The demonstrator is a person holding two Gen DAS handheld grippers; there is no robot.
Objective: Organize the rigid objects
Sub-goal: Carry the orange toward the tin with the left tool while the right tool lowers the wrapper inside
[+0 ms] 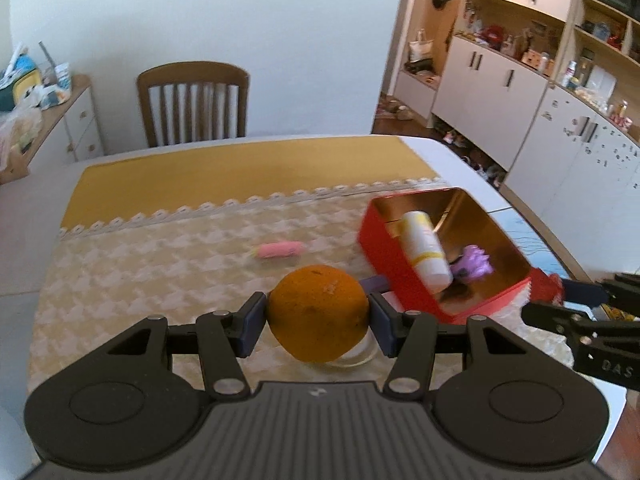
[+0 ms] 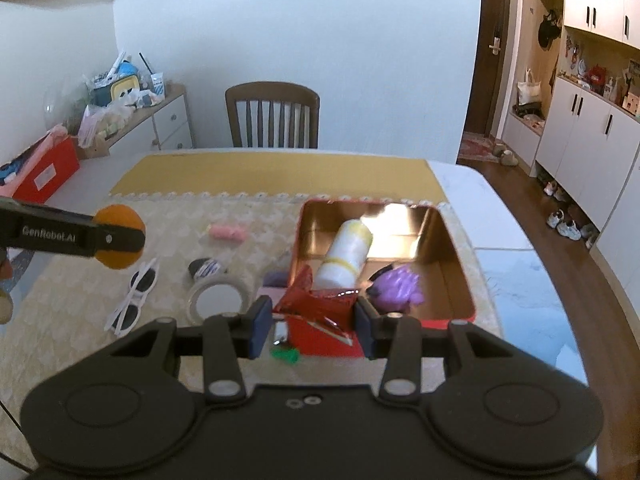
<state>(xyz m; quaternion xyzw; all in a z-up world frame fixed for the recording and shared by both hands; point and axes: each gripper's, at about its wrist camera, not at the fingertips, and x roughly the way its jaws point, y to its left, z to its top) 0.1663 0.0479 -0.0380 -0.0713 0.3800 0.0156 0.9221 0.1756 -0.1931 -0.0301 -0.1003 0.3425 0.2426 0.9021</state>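
My left gripper (image 1: pixel 318 318) is shut on an orange (image 1: pixel 318 312) and holds it above the table, left of the red tin box (image 1: pixel 394 260). The orange also shows in the right wrist view (image 2: pixel 120 216). My right gripper (image 2: pixel 314 318) is shut on a crinkled red foil packet (image 2: pixel 312 298) at the near rim of the red tin box (image 2: pixel 456 322). The box holds a white and yellow bottle (image 2: pixel 348 254) and a purple toy (image 2: pixel 398 286).
On the patterned tablecloth lie a pink eraser-like piece (image 2: pixel 227 233), white sunglasses (image 2: pixel 134 296), a tape roll (image 2: pixel 218 298), a small dark item (image 2: pixel 204 268), a green piece (image 2: pixel 285 354). A chair (image 2: pixel 272 114) stands at the far side. Cabinets stand on the right.
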